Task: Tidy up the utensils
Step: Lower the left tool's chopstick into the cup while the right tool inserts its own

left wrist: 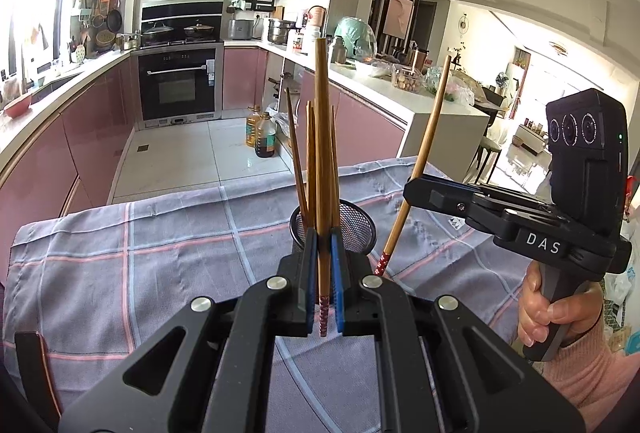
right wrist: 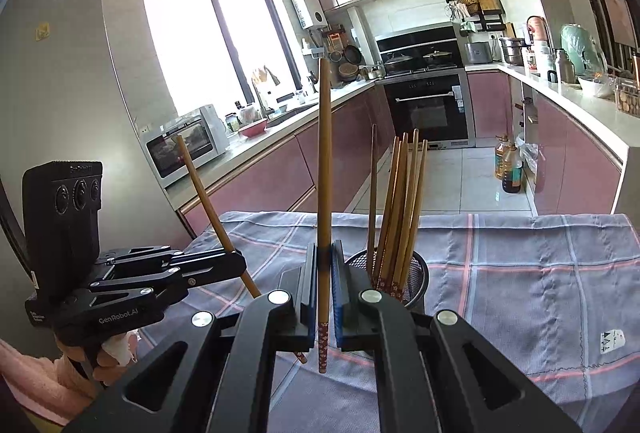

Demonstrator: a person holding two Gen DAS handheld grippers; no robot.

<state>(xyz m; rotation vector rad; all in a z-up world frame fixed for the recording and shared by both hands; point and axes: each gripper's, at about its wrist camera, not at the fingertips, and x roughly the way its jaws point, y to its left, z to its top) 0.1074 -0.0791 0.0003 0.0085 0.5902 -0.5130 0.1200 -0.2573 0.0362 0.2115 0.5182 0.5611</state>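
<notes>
A black mesh cup (left wrist: 356,229) stands on the checked cloth with several wooden chopsticks (left wrist: 310,161) upright in it; it also shows in the right wrist view (right wrist: 418,275). My left gripper (left wrist: 324,233) is shut on one chopstick (left wrist: 323,137), held upright just in front of the cup. My right gripper (right wrist: 325,247) is shut on another chopstick (right wrist: 325,169), held upright left of the cup. Each gripper shows in the other's view, the right gripper (left wrist: 412,187) with its chopstick (left wrist: 428,137) slanted, the left gripper (right wrist: 236,265) with its chopstick (right wrist: 208,199) slanted.
The table carries a grey-blue checked cloth (left wrist: 160,253). Beyond its far edge lie a tiled kitchen floor, pink cabinets, an oven (left wrist: 178,85) and oil bottles (left wrist: 262,133). A cluttered white counter (left wrist: 400,85) stands to the right.
</notes>
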